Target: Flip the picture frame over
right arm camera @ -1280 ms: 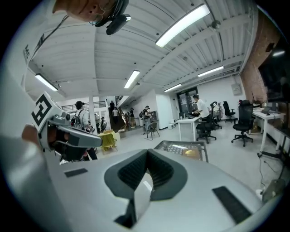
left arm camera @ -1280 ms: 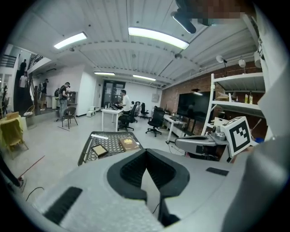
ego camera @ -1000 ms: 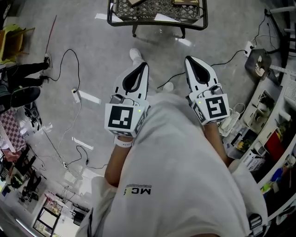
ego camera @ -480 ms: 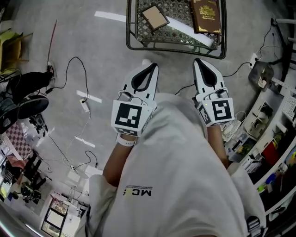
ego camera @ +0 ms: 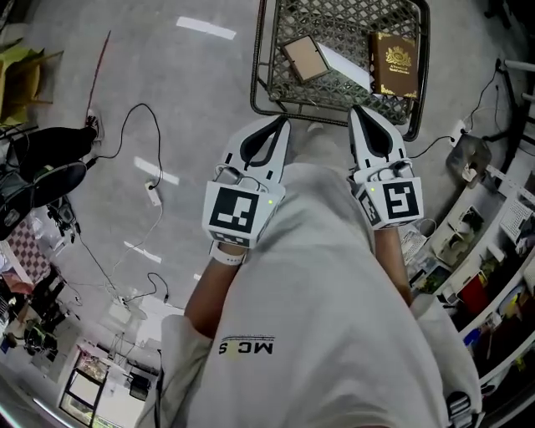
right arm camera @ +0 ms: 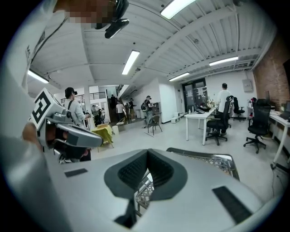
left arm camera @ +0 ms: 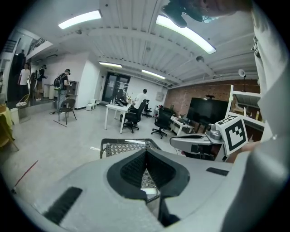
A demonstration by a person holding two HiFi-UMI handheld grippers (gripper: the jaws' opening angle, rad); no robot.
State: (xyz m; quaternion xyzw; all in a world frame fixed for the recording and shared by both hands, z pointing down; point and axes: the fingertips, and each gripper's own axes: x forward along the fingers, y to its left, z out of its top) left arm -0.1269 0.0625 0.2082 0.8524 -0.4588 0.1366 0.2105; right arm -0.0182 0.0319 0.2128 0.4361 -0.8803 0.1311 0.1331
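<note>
One black wire-mesh surface (ego camera: 343, 21). On it: one brown wooden picture frame (ego camera: 304, 58), one dark red book with gold emblem (ego camera: 394, 60), one white paper sheet (ego camera: 344, 67). Two white-and-black tongs: left tongs (ego camera: 281, 124), right tongs (ego camera: 357, 110). Two black-and-white marker cubes: left cube (ego camera: 236, 211), right cube (ego camera: 396, 201).

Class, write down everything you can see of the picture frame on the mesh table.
The picture frame is a small rectangle with a thin dark brown border round a plain tan panel; no picture shows on this face. It lies flat on the dark wire-mesh table, in its left half, turned askew to the table's edges. A white sheet lies against or under its right corner. Nothing else touches it.
</note>
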